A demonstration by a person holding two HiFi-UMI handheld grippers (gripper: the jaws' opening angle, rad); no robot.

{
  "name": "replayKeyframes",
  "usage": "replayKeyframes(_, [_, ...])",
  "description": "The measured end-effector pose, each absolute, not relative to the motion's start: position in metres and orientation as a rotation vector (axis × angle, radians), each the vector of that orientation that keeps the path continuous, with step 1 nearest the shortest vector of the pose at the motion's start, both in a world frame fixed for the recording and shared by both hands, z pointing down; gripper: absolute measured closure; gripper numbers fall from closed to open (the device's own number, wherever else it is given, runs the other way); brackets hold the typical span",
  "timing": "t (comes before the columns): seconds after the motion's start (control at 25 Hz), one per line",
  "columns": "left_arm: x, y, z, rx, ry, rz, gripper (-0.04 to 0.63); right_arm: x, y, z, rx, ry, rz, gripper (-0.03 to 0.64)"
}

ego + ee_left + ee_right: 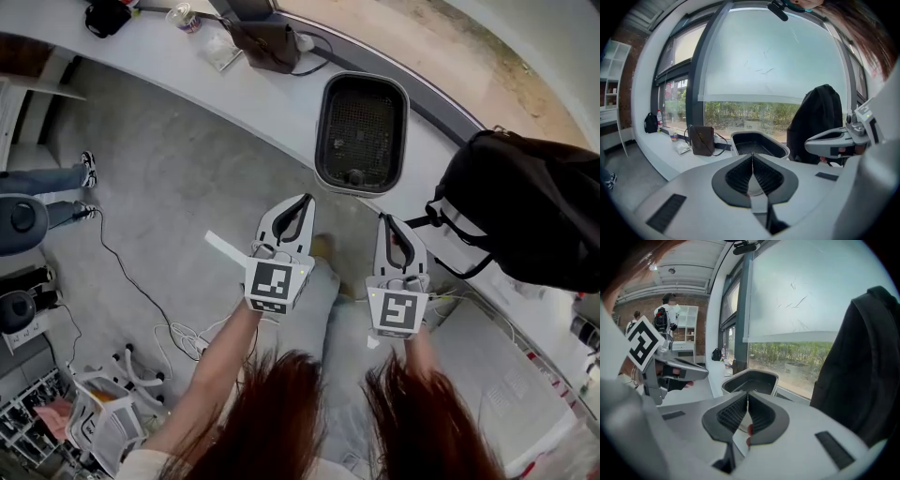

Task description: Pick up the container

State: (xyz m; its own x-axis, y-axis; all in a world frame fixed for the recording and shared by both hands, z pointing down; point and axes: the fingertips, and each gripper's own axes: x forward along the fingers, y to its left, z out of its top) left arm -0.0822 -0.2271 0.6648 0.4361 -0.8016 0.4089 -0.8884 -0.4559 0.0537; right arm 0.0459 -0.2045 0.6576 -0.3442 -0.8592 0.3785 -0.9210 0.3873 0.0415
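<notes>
The container (361,133) is a black mesh-bottomed basket with a pale grey rim, resting empty on the curved white counter (272,98). It also shows ahead in the left gripper view as the container (755,143) and in the right gripper view as the container (751,379). My left gripper (303,202) hangs over the floor, short of the counter edge, jaws shut with nothing between them. My right gripper (386,223) is beside it, just below the container's near end, also shut and holding nothing. Both gripper views show the closed tips, left gripper (752,157) and right gripper (748,394).
A brown bag (267,42) and a cup (185,16) stand further left on the counter. A black backpack (534,220) sits just right of the container. Cables (141,291) and a white stool (103,412) are on the floor at left, near a person's legs (47,178).
</notes>
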Motion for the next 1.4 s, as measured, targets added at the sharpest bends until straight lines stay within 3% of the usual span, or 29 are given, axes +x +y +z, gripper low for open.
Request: replayKeyframes(1.4, [-0.083,-0.249,0.873,2.402,-1.411,0.604,0.577,0.06,-0.224,0.855,1.517,-2.195,0.275,0.591])
